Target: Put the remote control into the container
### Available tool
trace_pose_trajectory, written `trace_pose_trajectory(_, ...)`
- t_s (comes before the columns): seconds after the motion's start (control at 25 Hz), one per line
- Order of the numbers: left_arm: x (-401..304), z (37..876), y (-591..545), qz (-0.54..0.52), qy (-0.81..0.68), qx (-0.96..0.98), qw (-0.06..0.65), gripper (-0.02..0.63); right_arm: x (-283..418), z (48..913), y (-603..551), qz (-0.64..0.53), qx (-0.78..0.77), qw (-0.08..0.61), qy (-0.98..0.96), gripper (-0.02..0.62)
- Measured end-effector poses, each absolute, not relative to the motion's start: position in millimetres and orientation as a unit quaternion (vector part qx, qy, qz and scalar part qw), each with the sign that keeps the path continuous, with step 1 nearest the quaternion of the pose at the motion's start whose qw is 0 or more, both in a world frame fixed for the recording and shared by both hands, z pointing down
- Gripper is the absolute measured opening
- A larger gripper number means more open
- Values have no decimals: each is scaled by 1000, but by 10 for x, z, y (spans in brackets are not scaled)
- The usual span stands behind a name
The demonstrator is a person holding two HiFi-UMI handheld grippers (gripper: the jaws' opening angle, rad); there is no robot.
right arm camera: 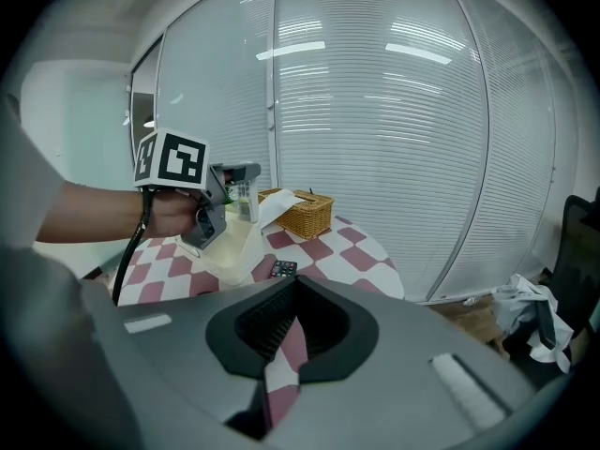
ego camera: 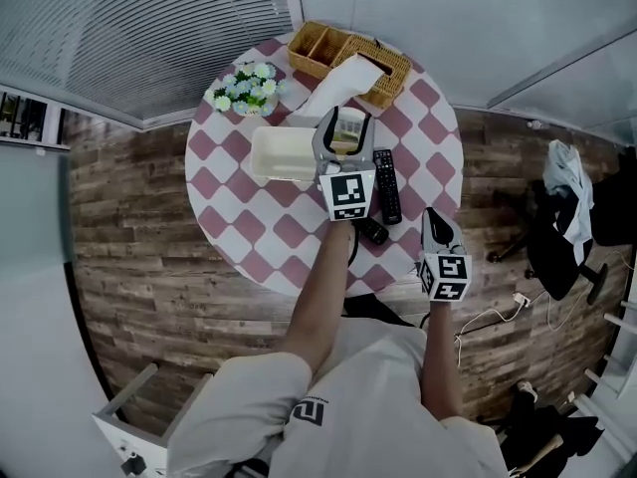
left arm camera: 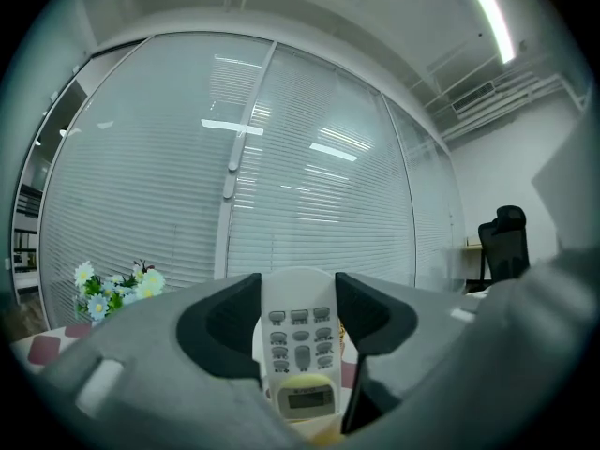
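- We saw the left arm stretched out over the table (ego camera: 239, 217), with the left gripper (ego camera: 343, 137) pointing level.
- Its jaws were pinching the white remote (left arm camera: 298, 331) by its sides. The remote was up in the air, just beside the right end of the white box (ego camera: 261, 157).
- The right gripper (ego camera: 436, 232) was tipped down at the near edge of the table. Its jaws were pressed together with nothing in them.
- The box was open on top. Near it, we saw a black remote (ego camera: 386, 182) lying flat to its right, and a woven basket (ego camera: 318, 48) and flowers (ego camera: 246, 88) behind it.
- The table was round with pink and white squares. The white remote was smooth, with gray buttons and a small screen.
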State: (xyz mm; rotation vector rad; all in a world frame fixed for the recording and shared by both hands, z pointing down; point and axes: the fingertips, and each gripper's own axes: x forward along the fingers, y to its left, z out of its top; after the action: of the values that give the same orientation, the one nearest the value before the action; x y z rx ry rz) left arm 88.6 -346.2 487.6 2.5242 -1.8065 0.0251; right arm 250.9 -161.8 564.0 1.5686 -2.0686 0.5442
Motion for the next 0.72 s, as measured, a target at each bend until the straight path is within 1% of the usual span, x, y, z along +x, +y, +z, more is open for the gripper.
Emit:
trace_pose_trajectory(0.28, 773, 4888, -3442, 16, -614, 789, 4, 256, 2584, 5633, -1667, 194, 573, 239, -759, 3)
trace_pose_trajectory(0.56, 647, 5019, -3331, 32, -647, 762, 32, 256, 2477, 5654, -1657, 195, 562, 237, -768, 3)
trace_pose_trajectory(0.72, 702, 5177, -3307, 65, -646, 758, 57, 252, 2477, 5648, -1657, 195, 563, 236, -768, 2)
